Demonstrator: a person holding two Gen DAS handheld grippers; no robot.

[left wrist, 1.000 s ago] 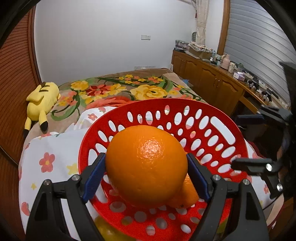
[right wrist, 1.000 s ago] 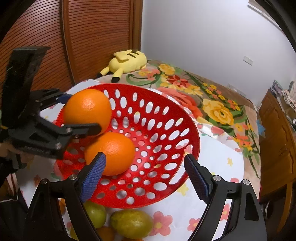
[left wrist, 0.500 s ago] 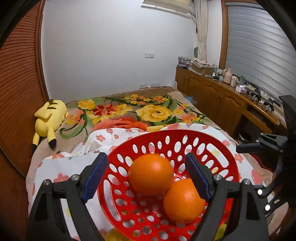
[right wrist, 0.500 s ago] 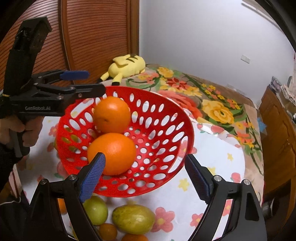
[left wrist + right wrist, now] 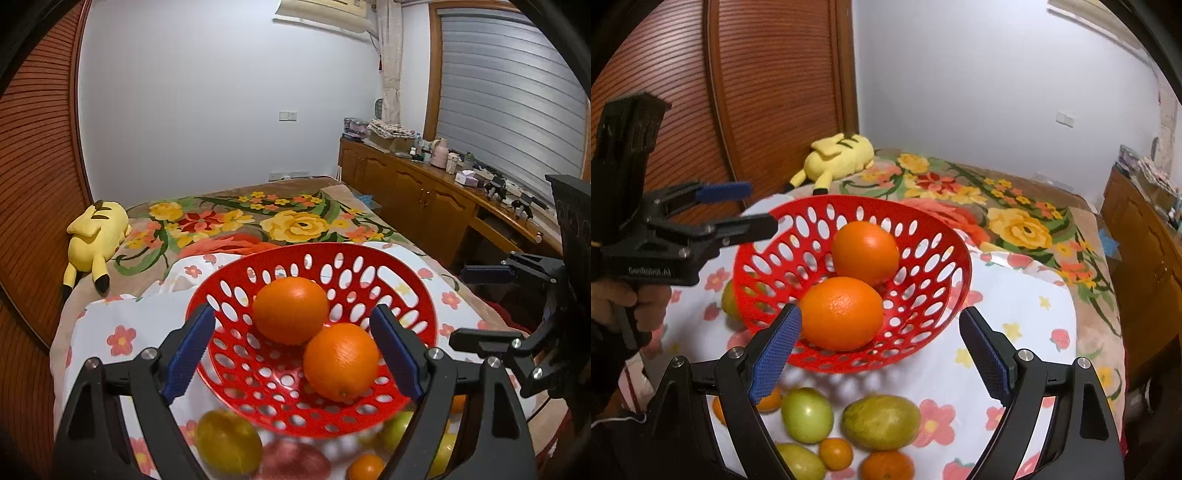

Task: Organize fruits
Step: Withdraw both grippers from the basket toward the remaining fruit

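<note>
bedroom, white flower-print cloth point(image 5: 110, 317) spread over a floral bedspread, yellow plush toy point(image 5: 94, 236) by the wooden wall.

left wrist view: left gripper point(image 5: 293, 354) gaping, nothing between its blue pads. red perforated plastic basket point(image 5: 417, 295) ahead and below, two large oranges point(image 5: 291, 310) inside, touching. loose fruit blurred at the near rim.

right wrist view: right gripper point(image 5: 882, 350) gaping, empty, basket behind it. pale green round fruit point(image 5: 807, 415) and oblong green-yellow mango point(image 5: 881, 421) lie on the cloth below the pads, mango's long axis crosswise. judged: right gripper nearer to these.
</note>
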